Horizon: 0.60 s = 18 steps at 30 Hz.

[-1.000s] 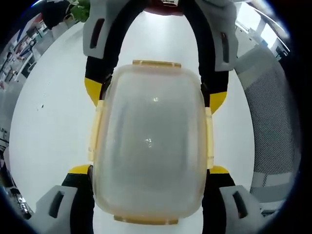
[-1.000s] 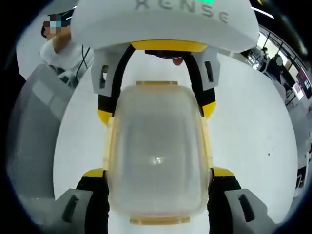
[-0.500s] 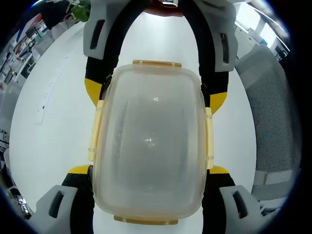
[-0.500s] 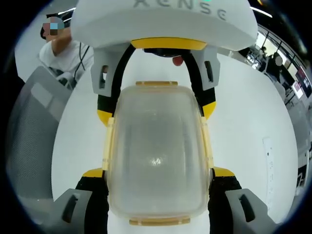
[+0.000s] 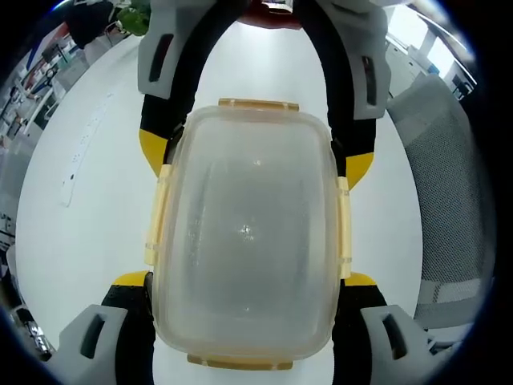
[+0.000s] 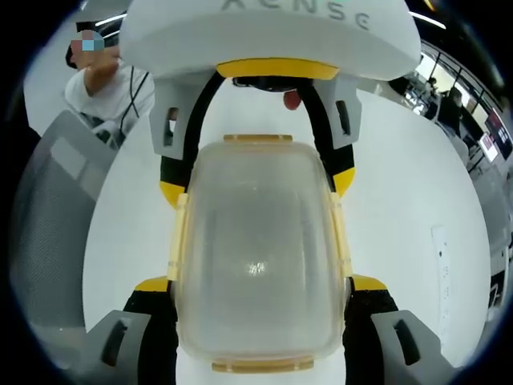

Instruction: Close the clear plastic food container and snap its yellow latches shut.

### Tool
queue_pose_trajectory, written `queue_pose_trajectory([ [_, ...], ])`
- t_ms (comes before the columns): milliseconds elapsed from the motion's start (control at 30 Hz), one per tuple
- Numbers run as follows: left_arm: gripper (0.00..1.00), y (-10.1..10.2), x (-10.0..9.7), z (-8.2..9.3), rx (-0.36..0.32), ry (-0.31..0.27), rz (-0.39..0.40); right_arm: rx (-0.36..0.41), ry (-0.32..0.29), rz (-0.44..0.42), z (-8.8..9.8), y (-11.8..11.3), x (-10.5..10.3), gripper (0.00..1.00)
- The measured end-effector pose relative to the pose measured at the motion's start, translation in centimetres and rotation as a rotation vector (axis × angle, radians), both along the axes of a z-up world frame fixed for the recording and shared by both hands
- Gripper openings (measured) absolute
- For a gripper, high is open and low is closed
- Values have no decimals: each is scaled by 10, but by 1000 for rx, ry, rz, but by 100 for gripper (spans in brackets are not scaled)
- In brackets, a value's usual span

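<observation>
**Lid is on the box, clips look pressed flat**

The clear food container (image 5: pixel 247 233) sits between both claws, over a white table (image 5: pixel 88 184). Its lid is on top. The yellow latches (image 5: pixel 157 215) on the long sides lie flat against the box, and the ones at the two ends look flat too, so the closing part seems done.

The left gripper (image 5: pixel 247 281) has its two jaws wide apart, one on each side of the box, right next to the side clips. The right gripper (image 6: pixel 258 282) does the same from the other end. I cannot tell if the jaws really squeeze the box.

What may be left: one last push to check each clip, then let go
</observation>
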State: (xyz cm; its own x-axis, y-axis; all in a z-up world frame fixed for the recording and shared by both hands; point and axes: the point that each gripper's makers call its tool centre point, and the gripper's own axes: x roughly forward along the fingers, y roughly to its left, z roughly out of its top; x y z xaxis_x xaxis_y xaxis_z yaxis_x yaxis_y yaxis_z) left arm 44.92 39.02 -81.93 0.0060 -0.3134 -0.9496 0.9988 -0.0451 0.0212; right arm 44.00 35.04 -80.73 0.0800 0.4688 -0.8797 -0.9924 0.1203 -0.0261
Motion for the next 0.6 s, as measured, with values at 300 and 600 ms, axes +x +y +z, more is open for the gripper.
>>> queue_pose_trajectory([
  [300, 95, 0, -1, -2, 19, -4, 9, 21, -10, 6, 1, 0, 0, 87],
  [600, 96, -2, 1, -2, 28, -17, 25, 19, -4, 6, 4, -2, 0, 87],
])
